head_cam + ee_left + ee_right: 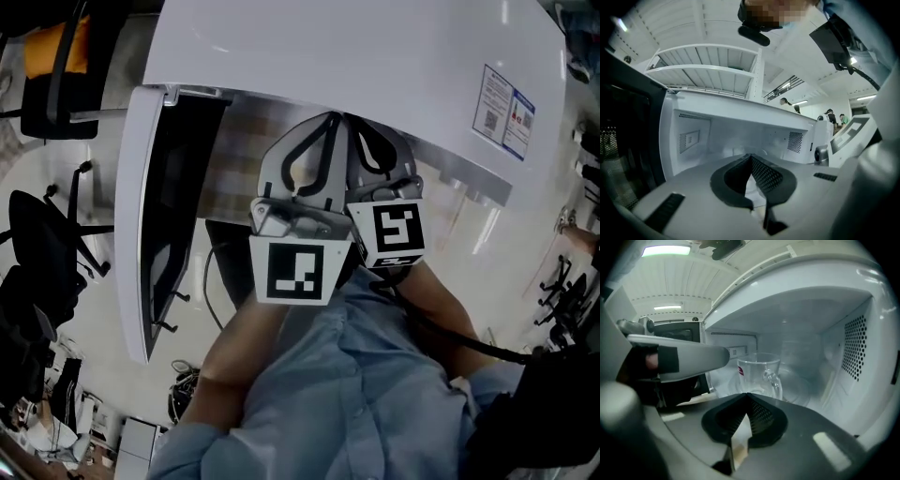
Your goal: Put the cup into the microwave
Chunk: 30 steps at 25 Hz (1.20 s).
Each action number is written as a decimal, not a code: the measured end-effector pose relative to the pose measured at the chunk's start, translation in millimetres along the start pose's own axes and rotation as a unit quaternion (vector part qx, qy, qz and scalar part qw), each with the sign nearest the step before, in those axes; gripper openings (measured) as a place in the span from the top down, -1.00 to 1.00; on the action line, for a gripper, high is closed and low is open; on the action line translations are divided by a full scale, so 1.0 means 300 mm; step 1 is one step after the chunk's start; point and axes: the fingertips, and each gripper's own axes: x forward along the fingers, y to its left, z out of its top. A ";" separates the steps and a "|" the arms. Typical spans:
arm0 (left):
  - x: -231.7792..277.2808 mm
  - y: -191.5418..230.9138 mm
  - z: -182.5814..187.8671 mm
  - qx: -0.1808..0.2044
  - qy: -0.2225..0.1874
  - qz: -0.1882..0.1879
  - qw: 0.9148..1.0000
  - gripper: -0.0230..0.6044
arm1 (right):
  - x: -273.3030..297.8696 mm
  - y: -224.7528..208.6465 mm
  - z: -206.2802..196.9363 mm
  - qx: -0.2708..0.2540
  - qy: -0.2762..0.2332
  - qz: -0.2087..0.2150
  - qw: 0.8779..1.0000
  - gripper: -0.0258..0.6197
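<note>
A clear glass cup (757, 373) with a red label stands upright on the glass turntable (804, 386) inside the white microwave (375, 56), its handle turned toward me. Just outside the cavity my right gripper (747, 397) is shut with nothing in it, a short way from the cup. To its left, level with it, my left gripper (751, 158) is also shut and empty, pointing into the cavity's left part (731, 133). The microwave door (141, 216) stands wide open at the left. In the head view both grippers (323, 131) (370, 136) sit side by side at the opening.
Dark office chairs (47, 84) stand on the floor to the left of the microwave. A printed sticker (506, 112) lies on the microwave's top. The perforated vent wall (855, 348) bounds the cavity on the right. People (834, 117) stand far off in the room.
</note>
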 end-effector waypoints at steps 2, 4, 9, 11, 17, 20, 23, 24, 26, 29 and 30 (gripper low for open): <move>0.017 0.007 -0.015 0.000 0.007 -0.004 1.000 0.90 | 0.017 -0.010 0.008 0.003 0.002 -0.003 1.000 0.92; 0.035 0.016 -0.028 -0.002 0.014 -0.007 1.000 0.90 | 0.031 -0.019 0.016 0.004 0.003 -0.004 1.000 0.92; 0.076 0.040 -0.037 -0.006 0.019 -0.010 1.000 0.91 | 0.058 -0.037 0.031 0.004 -0.002 -0.006 1.000 0.92; 0.089 0.046 -0.036 -0.009 0.018 -0.012 1.000 0.90 | 0.066 -0.045 0.035 0.008 -0.003 -0.009 1.000 0.92; 0.100 0.043 -0.036 -0.003 0.021 -0.019 1.000 0.90 | 0.079 -0.050 0.040 0.012 -0.005 -0.002 1.000 0.92; 0.088 0.035 -0.035 0.007 0.023 -0.019 1.000 0.90 | 0.070 -0.039 0.031 0.019 -0.001 0.004 1.000 0.91; 0.054 0.019 -0.033 0.001 0.027 -0.011 1.000 0.90 | 0.044 -0.011 0.018 0.020 0.005 0.020 1.000 0.91; 0.040 0.013 -0.029 0.003 0.028 -0.008 1.000 0.90 | 0.031 0.001 0.015 0.020 0.007 0.027 0.999 0.91; 0.007 0.002 -0.020 -0.005 0.031 0.004 0.999 0.90 | 0.001 0.024 0.016 0.024 0.008 0.038 0.999 0.91; -0.047 -0.016 0.011 -0.017 0.034 0.025 0.999 0.90 | -0.056 0.058 0.036 0.026 0.006 0.057 0.998 0.92; -0.067 -0.023 0.028 -0.021 0.031 0.033 0.999 0.90 | -0.078 0.070 0.047 0.025 0.004 0.063 0.998 0.91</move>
